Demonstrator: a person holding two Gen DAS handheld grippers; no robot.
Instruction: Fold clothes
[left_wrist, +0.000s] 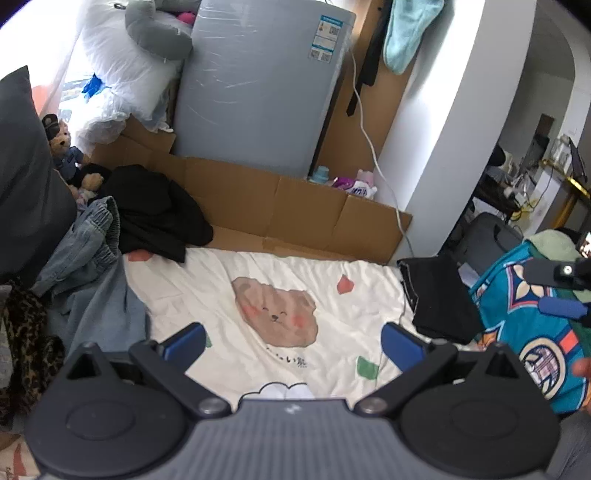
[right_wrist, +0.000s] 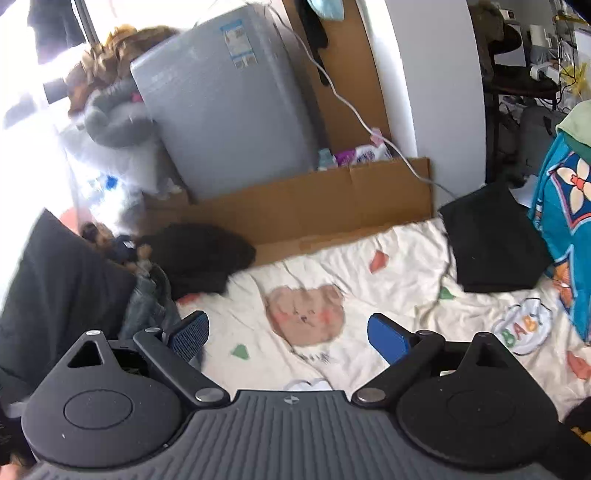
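Both tools are up and empty here. Our left gripper has its blue pads spread wide with nothing between them, hovering over the bear print on the white sheet. Our right gripper is the same story, jaws parted and bare above that same bear, though its view is smeared, so fine detail is lost.

Working outward from the bear: to its left lies the pile waiting for us, the denim garment with its gathered waistband nearest, and the crumpled black garment just beyond it, lapping onto the cardboard behind the bear. Past the denim, at the far left edge, a leopard-print cloth. To the bear's right sits a folded black garment, flat and squared, which we judge already done. Beyond that, a teal patterned cloth at the right edge.

So we read this as the fetch step: pick the next piece and bring it to the bare sheet around the bear. To do it well, we would go left for the denim, take the waistband at two well-separated points, one tool each, and pinch a single layer edge rather than a bunched handful. Lift clear of the black garment so it is not dragged along, then spread flat before any fold.
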